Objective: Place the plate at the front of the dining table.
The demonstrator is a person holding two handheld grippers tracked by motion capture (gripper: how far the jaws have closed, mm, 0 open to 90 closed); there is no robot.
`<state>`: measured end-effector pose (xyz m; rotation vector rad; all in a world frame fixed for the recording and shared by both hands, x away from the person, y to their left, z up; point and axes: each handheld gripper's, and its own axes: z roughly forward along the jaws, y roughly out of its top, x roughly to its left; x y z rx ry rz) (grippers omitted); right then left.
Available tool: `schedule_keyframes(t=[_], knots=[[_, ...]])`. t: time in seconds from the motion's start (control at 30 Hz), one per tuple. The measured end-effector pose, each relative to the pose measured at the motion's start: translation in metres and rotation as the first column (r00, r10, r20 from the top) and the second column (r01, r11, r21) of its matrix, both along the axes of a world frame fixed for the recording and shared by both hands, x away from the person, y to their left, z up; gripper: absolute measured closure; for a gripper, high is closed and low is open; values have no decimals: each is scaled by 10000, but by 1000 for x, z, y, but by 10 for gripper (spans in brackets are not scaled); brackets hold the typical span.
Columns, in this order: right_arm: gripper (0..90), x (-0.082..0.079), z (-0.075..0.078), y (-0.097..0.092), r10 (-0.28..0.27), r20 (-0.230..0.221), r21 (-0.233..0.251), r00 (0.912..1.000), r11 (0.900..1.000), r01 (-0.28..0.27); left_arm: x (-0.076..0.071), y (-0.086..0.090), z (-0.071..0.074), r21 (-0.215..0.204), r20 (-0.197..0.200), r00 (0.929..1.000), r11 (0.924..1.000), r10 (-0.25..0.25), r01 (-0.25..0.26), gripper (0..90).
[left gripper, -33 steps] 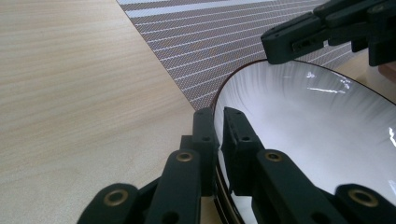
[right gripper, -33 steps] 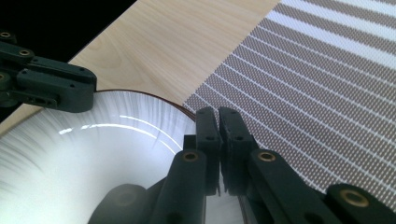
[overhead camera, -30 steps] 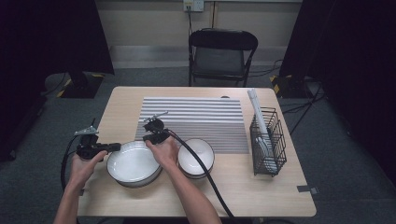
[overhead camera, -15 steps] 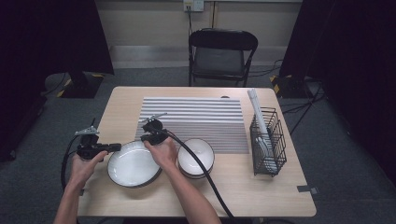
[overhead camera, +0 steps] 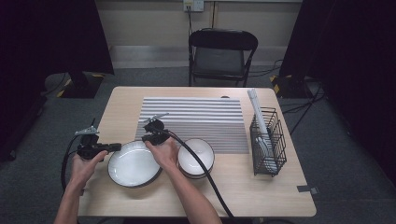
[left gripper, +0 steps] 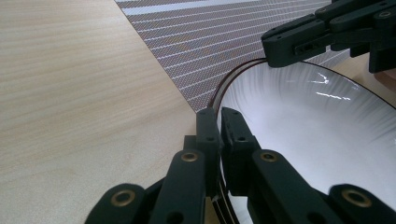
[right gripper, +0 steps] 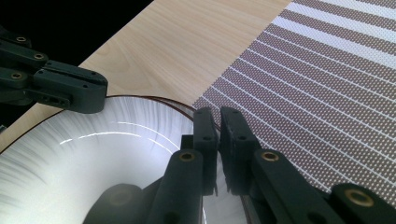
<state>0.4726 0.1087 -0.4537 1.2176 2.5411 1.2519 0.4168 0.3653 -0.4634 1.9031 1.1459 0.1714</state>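
Note:
A wide white bowl with a dark rim (overhead camera: 134,164) sits at the near left of the wooden table (overhead camera: 121,100). My left gripper (overhead camera: 116,147) is shut on its left rim, and in the left gripper view the jaws (left gripper: 219,116) pinch the thin edge of the bowl (left gripper: 308,126). My right gripper (overhead camera: 150,139) is shut on the far rim, where the right gripper view has its jaws (right gripper: 217,116) clamped over the edge of the bowl (right gripper: 93,154). Each gripper view also catches the other gripper across the bowl. Whether the bowl rests on the table I cannot tell.
A smaller white bowl (overhead camera: 196,157) stands right beside the big one. A striped mat (overhead camera: 201,119) covers the table's middle. A black wire rack (overhead camera: 268,142) with white plates stands at the right edge. A folding chair (overhead camera: 220,56) is behind the table.

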Motion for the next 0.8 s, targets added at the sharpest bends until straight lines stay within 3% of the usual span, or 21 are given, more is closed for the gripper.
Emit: schedule_keyframes(t=[0.3, 0.67, 0.8], knots=[[859, -1, 0, 1, -58, -18, 8, 10000, 10000, 58, 0, 0, 0, -175, -29, 9999, 9998, -109, 109, 821], [860, -4, -3, 2, 8, -194, 309, 9998, 9995, -2, 1, -3, -1, -149, -86, 9999, 9998, -105, 104, 855], [853, -4, -3, 3, 157, -29, 323, 9999, 9994, -156, 1, -2, -1, -146, -97, 9998, 9997, -176, 174, 863]])
